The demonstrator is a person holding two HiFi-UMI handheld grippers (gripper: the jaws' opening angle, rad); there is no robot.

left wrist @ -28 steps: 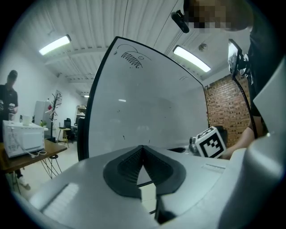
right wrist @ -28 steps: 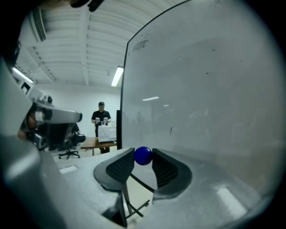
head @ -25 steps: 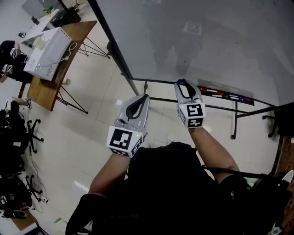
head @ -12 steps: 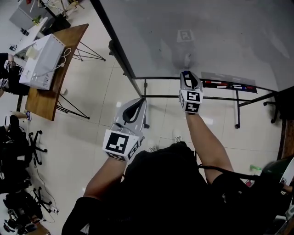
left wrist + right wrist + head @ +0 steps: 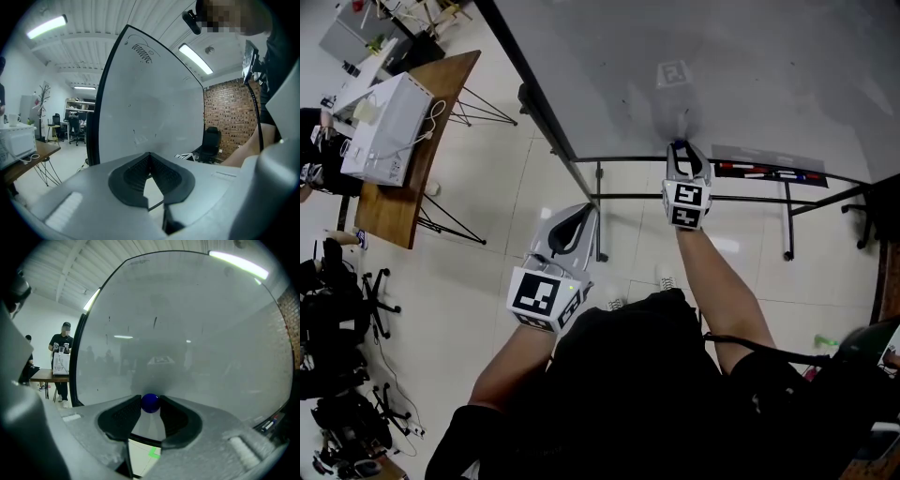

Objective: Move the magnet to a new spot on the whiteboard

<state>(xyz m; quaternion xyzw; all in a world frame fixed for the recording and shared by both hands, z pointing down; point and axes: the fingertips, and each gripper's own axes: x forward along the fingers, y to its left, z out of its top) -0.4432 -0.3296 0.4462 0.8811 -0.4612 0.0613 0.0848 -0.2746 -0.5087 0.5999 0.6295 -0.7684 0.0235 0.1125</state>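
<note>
A small blue ball magnet (image 5: 150, 402) sits pinched between the fingertips of my right gripper (image 5: 150, 405), right in front of the grey whiteboard (image 5: 187, 333). From the head view, the right gripper (image 5: 680, 150) reaches to the lower edge of the whiteboard (image 5: 769, 66), with the magnet (image 5: 678, 144) showing as a blue dot at its tip. Whether the magnet touches the board I cannot tell. My left gripper (image 5: 579, 214) hangs lower, left of the board's stand, shut and empty. Its jaws (image 5: 150, 154) meet at the tip.
A square marker tag (image 5: 673, 73) is stuck on the board above the right gripper. Pens lie in the tray (image 5: 764, 172) at the board's bottom edge. A wooden table (image 5: 389, 187) with a white box stands to the left. A person (image 5: 61, 362) stands by the board's left edge.
The right gripper has moved up and forward with the magnet to the board's lower edge, then held still. The left gripper has barely shifted.
</note>
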